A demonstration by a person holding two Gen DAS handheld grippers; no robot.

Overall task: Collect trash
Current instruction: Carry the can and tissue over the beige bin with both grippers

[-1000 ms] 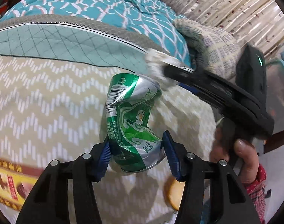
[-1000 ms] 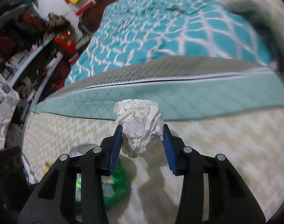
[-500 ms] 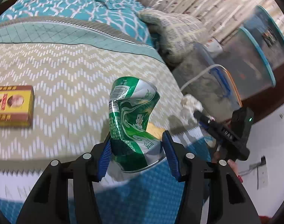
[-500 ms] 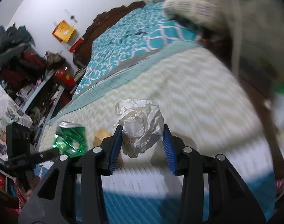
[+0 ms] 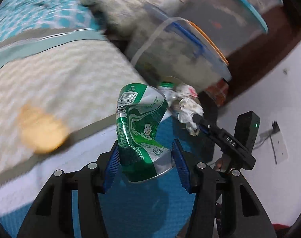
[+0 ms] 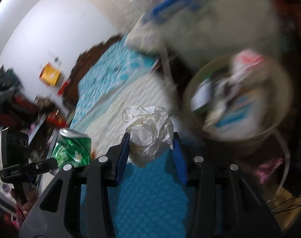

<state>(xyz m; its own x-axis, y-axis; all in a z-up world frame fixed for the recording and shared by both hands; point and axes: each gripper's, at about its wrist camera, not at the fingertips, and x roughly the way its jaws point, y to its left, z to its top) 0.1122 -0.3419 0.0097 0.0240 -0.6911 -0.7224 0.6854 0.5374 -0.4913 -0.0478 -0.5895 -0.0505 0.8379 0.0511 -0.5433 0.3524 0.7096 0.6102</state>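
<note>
Left wrist view: nearest the camera, the left gripper [image 5: 145, 158] clamps a crushed green can [image 5: 141, 130] between its blue pads, the can standing roughly upright with its barcode at the top. The bed [image 5: 57, 73] serves as landmark. The can hangs just past the bed's edge, over the blue side of the bedding. Beside it, farther out from the bed, the right gripper [image 5: 194, 123] grips a ball of crumpled paper [image 5: 189, 112]. On the bed's pale zigzag cover lies a round tan object [image 5: 41, 130], too blurred to identify. Beyond the bed's corner stand clear storage bins [image 5: 190, 45], and a pillow [image 5: 122, 10] rests at the far end of the bed. Right wrist view: the right gripper [image 6: 151, 148] is closed on the crumpled paper [image 6: 150, 130], held off the bed's edge; the left gripper [image 6: 51, 162] with the can [image 6: 74, 148] appears nearer the bed. A round bin [image 6: 239, 97] holding blurred litter stands just beyond the paper, beside the bed's corner.
</note>
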